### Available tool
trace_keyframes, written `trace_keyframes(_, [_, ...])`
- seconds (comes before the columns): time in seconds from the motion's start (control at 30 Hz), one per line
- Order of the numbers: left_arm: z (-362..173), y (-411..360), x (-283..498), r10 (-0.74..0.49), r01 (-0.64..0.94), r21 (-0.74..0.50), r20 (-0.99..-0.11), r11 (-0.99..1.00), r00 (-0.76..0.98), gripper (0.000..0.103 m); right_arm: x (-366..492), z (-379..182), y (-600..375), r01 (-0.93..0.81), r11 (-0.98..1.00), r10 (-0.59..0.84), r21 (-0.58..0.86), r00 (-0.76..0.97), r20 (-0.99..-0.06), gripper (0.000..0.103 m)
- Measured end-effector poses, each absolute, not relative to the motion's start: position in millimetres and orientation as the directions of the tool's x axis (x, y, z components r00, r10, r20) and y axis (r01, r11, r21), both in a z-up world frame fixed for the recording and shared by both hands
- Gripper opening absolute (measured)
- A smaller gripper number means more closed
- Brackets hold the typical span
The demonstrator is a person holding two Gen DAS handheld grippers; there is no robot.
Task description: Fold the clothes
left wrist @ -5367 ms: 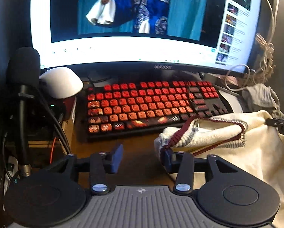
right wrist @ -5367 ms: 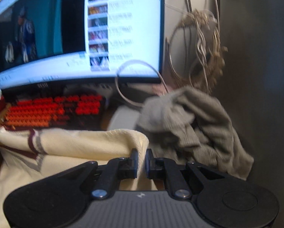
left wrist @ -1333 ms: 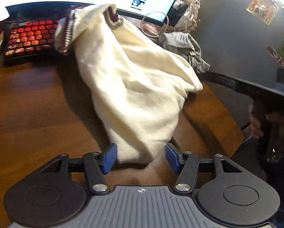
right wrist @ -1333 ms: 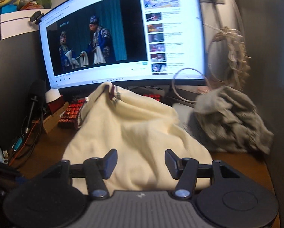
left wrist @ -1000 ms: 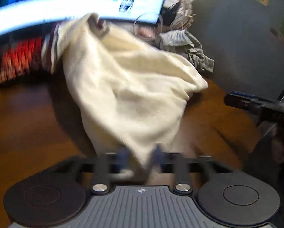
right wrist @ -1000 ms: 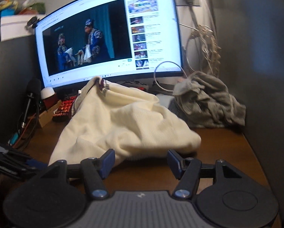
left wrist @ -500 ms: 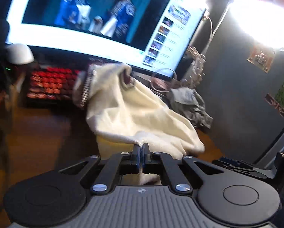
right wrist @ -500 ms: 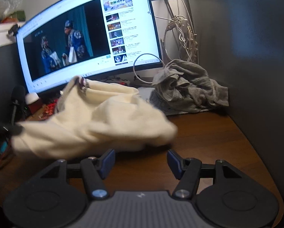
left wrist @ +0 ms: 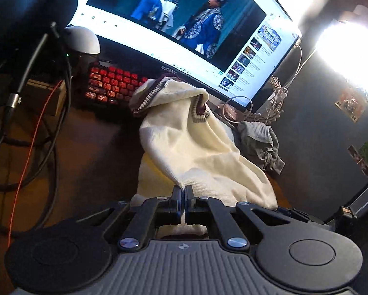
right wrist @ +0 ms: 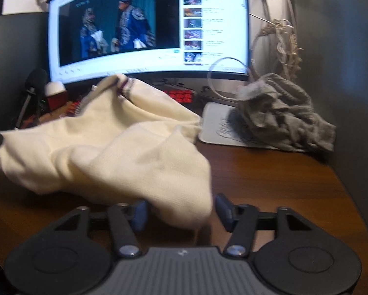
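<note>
**Sweater bunched, one edge pinched in your left tongs**

The cream sweater (left wrist: pixel 191 147) is not folded. It lies in a loose heap across the middle of the bench (right wrist: pixel 270 179), its striped collar up near the keyboard (left wrist: pixel 110 86) at centre left of the left view, and its lower part is drawn toward you. Your left tongs (left wrist: pixel 183 191) are pressed together on a ridge of its fabric at lower centre of the frame, so that edge is lifted off the wood. Your right tongs (right wrist: pixel 181 211) stand apart, and a drooping lobe of the sweater hangs between them at lower centre of the right view; they grip nothing.

No flat panel or straight crease shows anywhere, so I judge the whole fold is still to be made: the cloth needs spreading out flat. A grey garment (right wrist: pixel 282 113) sits crumpled at centre right, beside the monitor (right wrist: pixel 147 24), also unfolded.
</note>
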State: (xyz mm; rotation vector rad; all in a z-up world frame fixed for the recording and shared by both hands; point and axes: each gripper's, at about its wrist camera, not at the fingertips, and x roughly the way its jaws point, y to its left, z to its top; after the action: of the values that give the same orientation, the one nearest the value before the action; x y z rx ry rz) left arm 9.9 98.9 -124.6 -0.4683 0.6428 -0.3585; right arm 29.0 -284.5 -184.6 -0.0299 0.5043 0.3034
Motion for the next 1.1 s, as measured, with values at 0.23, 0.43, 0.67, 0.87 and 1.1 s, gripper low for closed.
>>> trace_keyframes(0.23, [-105, 117, 11, -0.425, 0.172, -0.515, -0.427, 0.84, 0.798, 0.002, 13, -144, -301, -0.356, 0.893, 0.431, 0.277, 0.852, -0.295, 0.012])
trace_keyframes(0.43, [-95, 126, 25, -0.391, 0.154, -0.506, -0.404, 0.849, 0.827, 0.002, 14, -113, -326, -0.374, 0.826, 0.481, 0.423, 0.858, -0.181, 0.012])
trace_keyframes(0.67, [-124, 105, 78, -0.219, 0.017, -0.359, -0.53, 0.933, 0.819, 0.002, 80, -138, -310, -0.268, 0.87, 0.418, 0.413, 0.846, -0.331, 0.014])
trace_keyframes(0.87, [-131, 107, 79, -0.186, 0.001, -0.312, -0.566, 0.95, 0.803, 0.026, 93, -163, -300, -0.219, 0.901, 0.366, 0.374, 0.848, -0.385, 0.036])
trace_keyframes(1.1, [-115, 103, 37, -0.207, 0.076, -0.266, -0.512, 0.961, 0.834, 0.058, 60, -158, -291, -0.218, 0.962, 0.27, 0.166, 0.855, -0.442, 0.053])
